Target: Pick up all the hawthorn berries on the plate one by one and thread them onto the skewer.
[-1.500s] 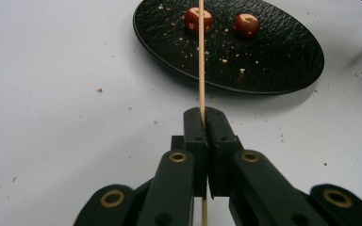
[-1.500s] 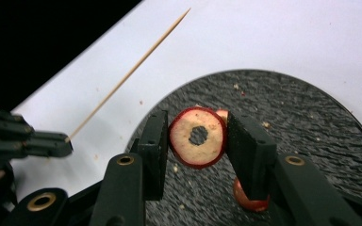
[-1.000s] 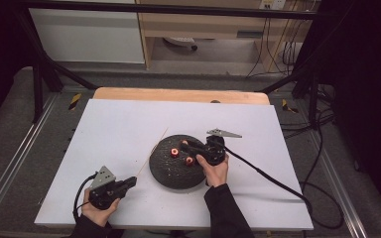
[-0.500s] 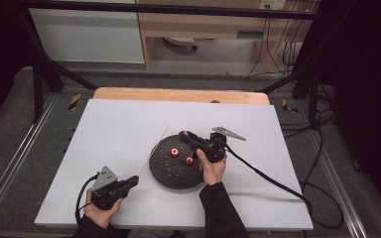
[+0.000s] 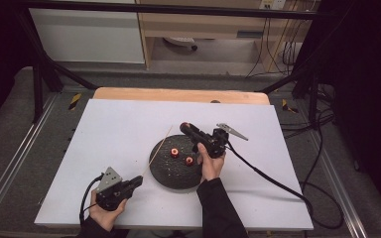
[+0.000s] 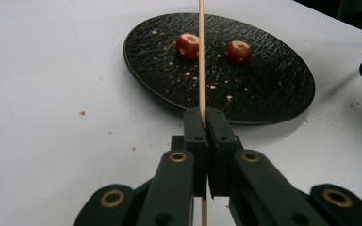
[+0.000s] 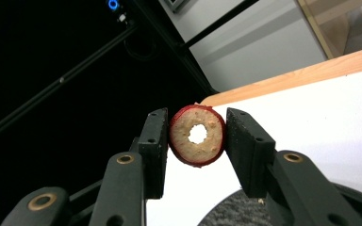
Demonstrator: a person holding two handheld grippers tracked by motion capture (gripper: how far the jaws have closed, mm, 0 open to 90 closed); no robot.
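A round black plate (image 5: 164, 171) (image 6: 268, 84) lies on the white table with two red cored fruit pieces (image 5: 174, 152) (image 5: 189, 160) (image 6: 187, 45) (image 6: 238, 51) on it. My left gripper (image 5: 138, 180) (image 6: 206, 117), at the table's front left, is shut on a thin wooden skewer (image 5: 158, 148) (image 6: 201, 56) that points over the plate. My right gripper (image 5: 184, 127) (image 7: 197, 136) is held up above the plate's far edge. It is shut on a third red fruit piece (image 7: 197, 135), whose cored hole faces the camera.
Crumbs are scattered on the plate and on the white sheet (image 5: 119, 129). The table's wooden far edge (image 5: 178, 94) borders a metal frame and shelving. A black cable (image 5: 268, 173) trails right from my right gripper.
My right gripper has lifted off the plate with one fruit piece and tilted upward toward the far side. The left gripper and skewer have shifted only slightly.
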